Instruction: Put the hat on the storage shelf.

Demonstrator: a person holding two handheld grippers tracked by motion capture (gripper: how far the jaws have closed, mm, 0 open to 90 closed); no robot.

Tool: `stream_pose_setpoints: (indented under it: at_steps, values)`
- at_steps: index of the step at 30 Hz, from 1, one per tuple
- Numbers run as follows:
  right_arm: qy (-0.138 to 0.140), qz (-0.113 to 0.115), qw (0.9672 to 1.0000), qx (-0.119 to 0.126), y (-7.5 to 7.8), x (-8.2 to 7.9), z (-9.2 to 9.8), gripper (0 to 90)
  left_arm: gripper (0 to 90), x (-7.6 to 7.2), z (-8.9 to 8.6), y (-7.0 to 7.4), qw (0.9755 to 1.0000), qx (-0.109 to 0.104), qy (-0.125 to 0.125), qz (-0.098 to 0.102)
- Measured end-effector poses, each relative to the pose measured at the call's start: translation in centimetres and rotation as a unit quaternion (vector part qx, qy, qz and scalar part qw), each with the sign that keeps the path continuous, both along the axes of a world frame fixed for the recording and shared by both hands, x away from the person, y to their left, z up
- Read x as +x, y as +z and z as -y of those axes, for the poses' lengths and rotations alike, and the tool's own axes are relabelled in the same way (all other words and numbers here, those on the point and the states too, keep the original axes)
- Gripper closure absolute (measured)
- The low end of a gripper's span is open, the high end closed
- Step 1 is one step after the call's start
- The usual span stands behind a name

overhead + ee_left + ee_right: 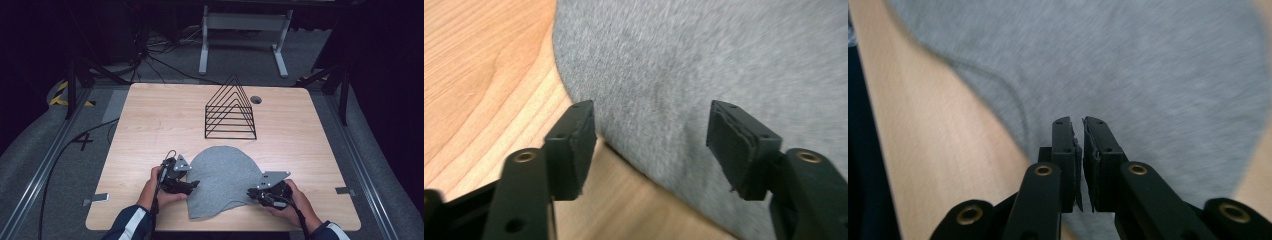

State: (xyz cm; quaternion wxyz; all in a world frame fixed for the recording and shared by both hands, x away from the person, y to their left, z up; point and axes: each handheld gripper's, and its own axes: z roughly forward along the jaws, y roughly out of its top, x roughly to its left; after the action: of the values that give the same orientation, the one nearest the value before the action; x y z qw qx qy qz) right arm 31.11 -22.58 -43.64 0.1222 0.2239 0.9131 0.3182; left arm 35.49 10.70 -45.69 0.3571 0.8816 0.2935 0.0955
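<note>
Grey cloth [222, 180] lying flat; I'm working its edges.
Left gripper [192, 186] is gaping wide at nine o'clock, right gripper [251, 192] nearly closed, empty; next, I'm pinching an edge.

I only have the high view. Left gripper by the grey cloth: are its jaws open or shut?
Observer: Open. In the left gripper view the left gripper has its jaws standing well apart over the edge of the grey cloth, and nothing is pinched between them.
Operator: And the right one?
Observer: The right gripper is all but shut: only a thin slit shows between the pads. The cloth lies beyond and beneath the tips, and I see none of it between the pads.
Operator: Any fold under the right jaws?
Observer: A curved seam line runs through the cloth to the left of the tips; the fabric there looks flat, though the picture is blurred.
</note>
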Motion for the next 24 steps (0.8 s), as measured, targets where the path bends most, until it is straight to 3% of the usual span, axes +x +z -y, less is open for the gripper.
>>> stream_pose_setpoints:
  at_steps: [1, 5, 9, 14, 18, 20, 22, 23, 24]
  values:
    - [-0.012, 0.018, 0.9998, 0.003, 0.2, 0.3, 0.5, 84.2, 34.9, -0.3, -0.1, 0.1, 1.0000, 0.000, 0.000, 0.002]
    - [-0.049, 0.019, 0.9986, 0.008, -0.2, 1.4, 2.0, 84.7, 32.7, -2.0, -0.6, 0.2, 0.9999, -0.003, -0.013, -0.001]
    - [-0.059, 0.005, 0.9982, -0.004, -0.9, 1.7, 2.8, 84.7, 31.0, -3.6, -0.6, -0.6, 0.9993, 0.021, -0.027, -0.011]
    - [-0.056, -0.008, 0.9983, -0.014, -1.2, 1.2, 2.5, 85.0, 30.6, -4.2, -0.5, -0.9, 0.9990, 0.031, -0.031, -0.013]
    - [-0.052, -0.018, 0.9985, -0.008, -1.3, 0.1, 2.4, 84.7, 28.6, -3.8, -1.2, -0.9, 0.9992, 0.035, -0.016, -0.008]
    - [-0.034, -0.036, 0.9988, 0.002, -1.3, -1.0, 2.0, 83.4, 28.2, -2.8, -2.0, -0.8, 0.9993, 0.038, 0.006, -0.006]
    - [-0.019, -0.036, 0.9991, -0.007, -1.2, -1.6, 1.5, 76.3, 28.8, -1.9, -2.3, -0.2, 0.9992, 0.036, 0.017, 0.000]
    - [-0.016, -0.027, 0.9994, -0.012, -0.9, -1.6, 1.2, 73.4, 28.8, -1.3, -2.5, 0.6, 0.9996, 0.017, 0.024, -0.001]
    - [-0.021, -0.019, 0.9996, -0.003, -0.3, -1.3, 1.1, 70.3, 29.1, -0.6, -2.7, 1.5, 0.9995, -0.016, 0.025, -0.004]
